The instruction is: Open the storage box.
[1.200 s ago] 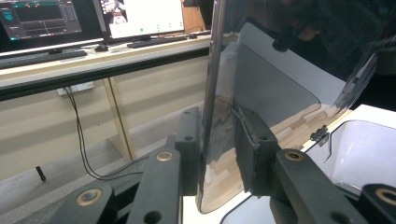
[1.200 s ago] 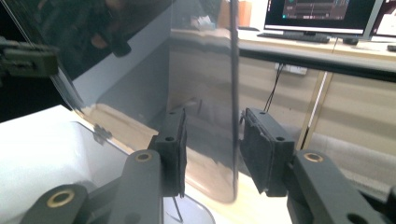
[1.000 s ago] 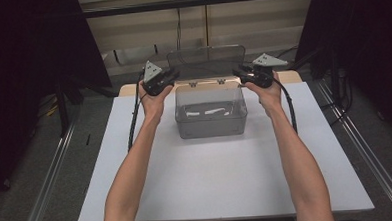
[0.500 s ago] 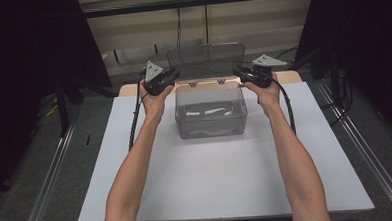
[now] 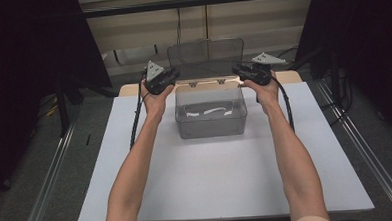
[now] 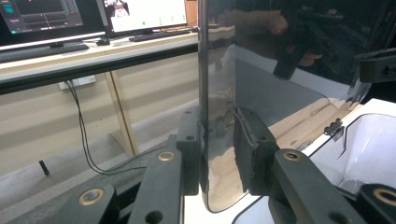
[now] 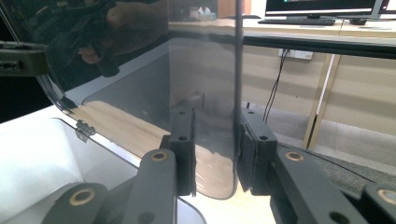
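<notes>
Fingers of your left gripper (image 6: pixel 219 154) and right gripper (image 7: pixel 215 154) clenched on side edges of clear lid (image 5: pixel 206 52), upright at upper centre. Box (image 5: pixel 211 112) open on desk (image 5: pixel 212 185), white piece inside. Lid raised; closing left, I judge.

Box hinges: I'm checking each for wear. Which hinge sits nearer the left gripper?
The left-hand hinge in the high view; the other hinge lies farther right. The left gripper is shut on the lid at its edge just beside it.
</notes>
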A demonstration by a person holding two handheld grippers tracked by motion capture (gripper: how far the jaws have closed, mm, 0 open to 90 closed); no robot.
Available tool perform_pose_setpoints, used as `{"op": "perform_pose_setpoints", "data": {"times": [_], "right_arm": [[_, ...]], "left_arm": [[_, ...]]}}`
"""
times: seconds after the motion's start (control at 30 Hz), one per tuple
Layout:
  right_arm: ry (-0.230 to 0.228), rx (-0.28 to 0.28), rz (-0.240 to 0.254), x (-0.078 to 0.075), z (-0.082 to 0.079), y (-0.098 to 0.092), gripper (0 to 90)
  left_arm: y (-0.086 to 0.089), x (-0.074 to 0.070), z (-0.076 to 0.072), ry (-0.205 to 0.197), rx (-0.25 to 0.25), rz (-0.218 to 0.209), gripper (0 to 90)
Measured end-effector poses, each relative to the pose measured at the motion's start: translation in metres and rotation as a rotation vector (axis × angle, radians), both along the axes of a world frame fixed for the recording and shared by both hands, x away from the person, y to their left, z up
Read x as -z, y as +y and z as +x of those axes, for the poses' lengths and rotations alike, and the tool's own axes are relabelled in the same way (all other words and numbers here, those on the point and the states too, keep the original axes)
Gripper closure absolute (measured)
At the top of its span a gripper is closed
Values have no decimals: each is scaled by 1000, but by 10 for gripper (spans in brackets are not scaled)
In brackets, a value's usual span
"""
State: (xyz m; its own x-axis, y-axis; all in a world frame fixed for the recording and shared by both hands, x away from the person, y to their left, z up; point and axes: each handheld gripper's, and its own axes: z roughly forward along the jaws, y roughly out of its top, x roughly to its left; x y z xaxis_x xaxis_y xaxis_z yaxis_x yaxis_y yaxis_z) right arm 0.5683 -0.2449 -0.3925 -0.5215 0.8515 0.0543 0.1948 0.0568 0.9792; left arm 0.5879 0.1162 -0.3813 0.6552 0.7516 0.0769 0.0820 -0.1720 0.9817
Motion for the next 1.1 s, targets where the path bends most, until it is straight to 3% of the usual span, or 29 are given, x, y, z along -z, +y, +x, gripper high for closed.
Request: {"op": "perform_pose_setpoints", "data": {"times": [0.3,0.5,0.57,0.67,0.83,1.1], "right_arm": [[15,-14,14,2,3,-1,686],[25,-13,29,5,5,0,684],[29,-12,30,6,5,0,686],[27,-7,37,8,6,0,682],[38,-13,50,10,8,0,682],[55,-12,72,17,11,0,668]], "left_arm": [[2,5,4,25,17,13,724],[3,17,8,82,26,48,729],[3,20,9,83,31,58,725],[1,21,11,86,23,37,724],[3,21,13,85,21,57,746],[3,21,14,94,20,38,750]]}}
